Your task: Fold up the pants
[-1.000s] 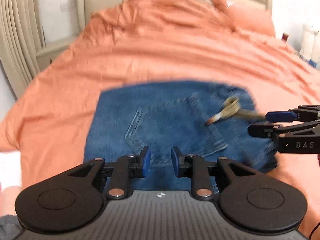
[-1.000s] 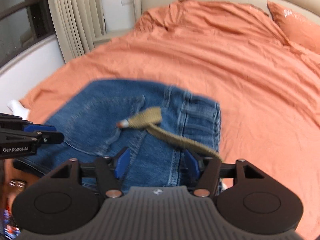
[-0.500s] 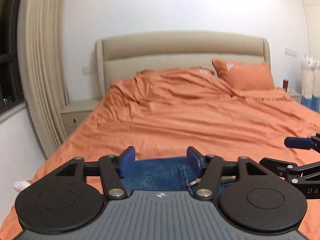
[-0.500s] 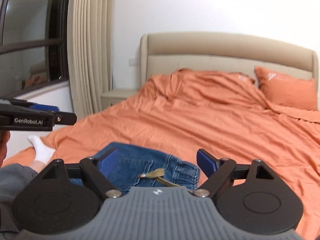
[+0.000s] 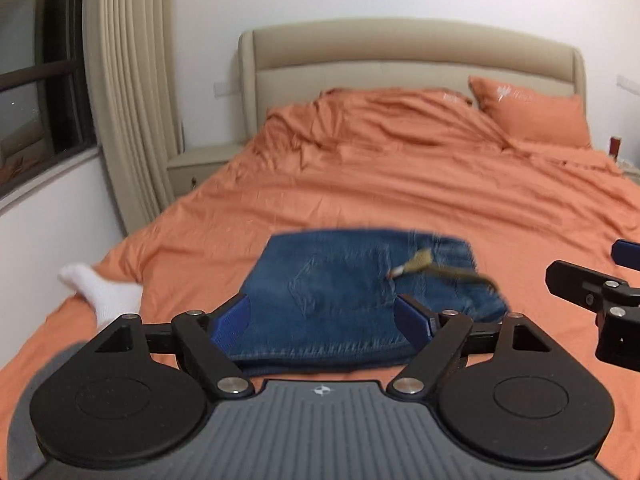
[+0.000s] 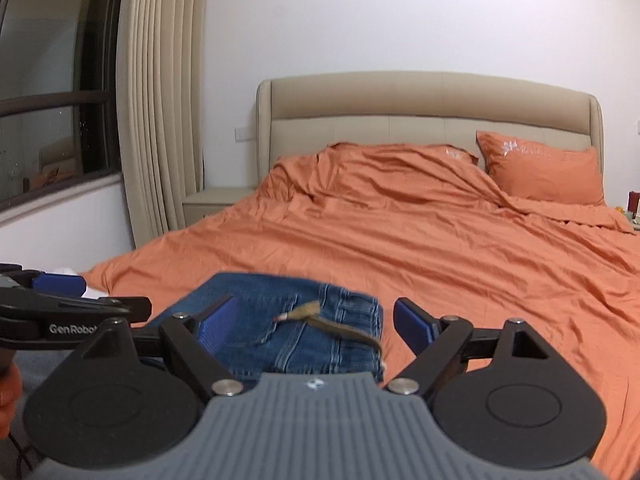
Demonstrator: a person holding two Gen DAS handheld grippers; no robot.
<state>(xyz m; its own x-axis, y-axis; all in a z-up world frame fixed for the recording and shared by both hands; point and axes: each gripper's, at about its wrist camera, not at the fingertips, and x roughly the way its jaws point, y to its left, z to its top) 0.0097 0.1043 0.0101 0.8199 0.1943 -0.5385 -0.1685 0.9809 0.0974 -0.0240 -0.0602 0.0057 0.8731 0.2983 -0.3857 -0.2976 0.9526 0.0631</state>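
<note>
The blue denim pants (image 5: 344,292) lie folded in a compact rectangle near the foot of the orange bed, back pocket up. A tan drawstring (image 5: 436,268) trails over their right side. They also show in the right wrist view (image 6: 288,332). My left gripper (image 5: 324,320) is open and empty, held back from the pants' near edge. My right gripper (image 6: 316,324) is open and empty too, above the near edge. The right gripper shows at the right edge of the left wrist view (image 5: 592,284); the left gripper shows at the left of the right wrist view (image 6: 72,300).
The bed (image 6: 460,248) is covered in a wrinkled orange sheet, with an orange pillow (image 6: 544,176) by the beige headboard (image 6: 420,104). A white-socked foot (image 5: 100,292) rests on the bed's left edge. Curtains (image 6: 160,120) and a nightstand (image 6: 212,204) stand at left.
Both grippers have pulled back and lifted away from the folded pants, and their jaws have opened wider. The views tilted up from the denim to the whole bed.
</note>
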